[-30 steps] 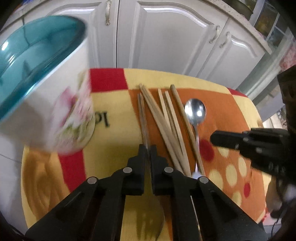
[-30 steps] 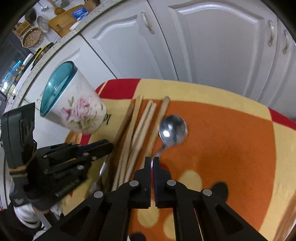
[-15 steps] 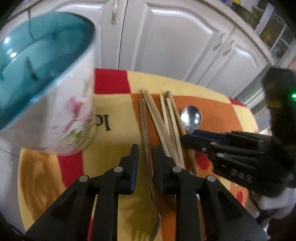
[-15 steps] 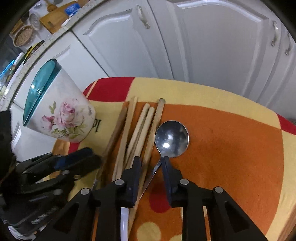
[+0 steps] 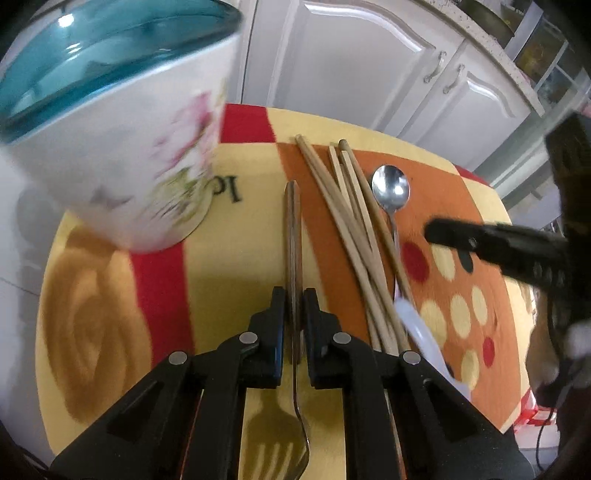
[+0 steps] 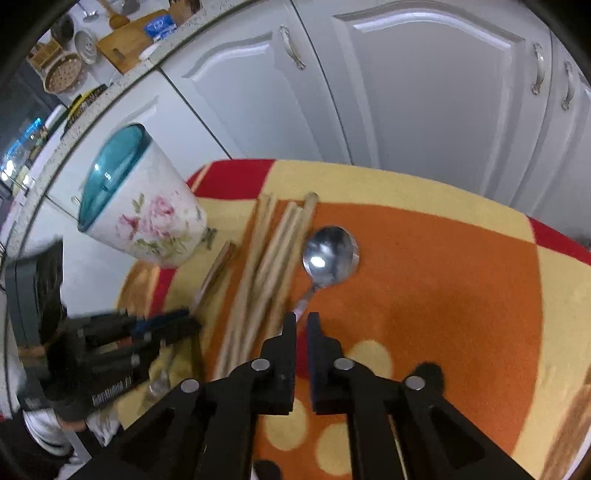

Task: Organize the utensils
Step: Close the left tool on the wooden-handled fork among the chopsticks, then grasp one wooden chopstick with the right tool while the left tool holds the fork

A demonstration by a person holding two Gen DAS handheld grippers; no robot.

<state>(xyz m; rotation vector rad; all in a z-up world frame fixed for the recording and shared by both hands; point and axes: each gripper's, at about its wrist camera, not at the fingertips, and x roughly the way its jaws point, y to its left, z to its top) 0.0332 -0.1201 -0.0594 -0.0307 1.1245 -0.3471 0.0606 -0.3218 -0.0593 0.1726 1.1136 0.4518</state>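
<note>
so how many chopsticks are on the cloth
5, though overlap may hide more: two crossing on the bundle's left, three on its right, between the fork and the spoon.

left tongs just closing on fork handle | cup nearby (blurred)

White raised-panel cabinet doors behind the patterned cloth, fitted with curved metal handles. Above those doors, a speckled countertop edge; on it a wooden cutting board, a woven basket further left, and a blue packet just right of the board. Cloth itself in orange, yellow and red blocks with pale dots.
</note>
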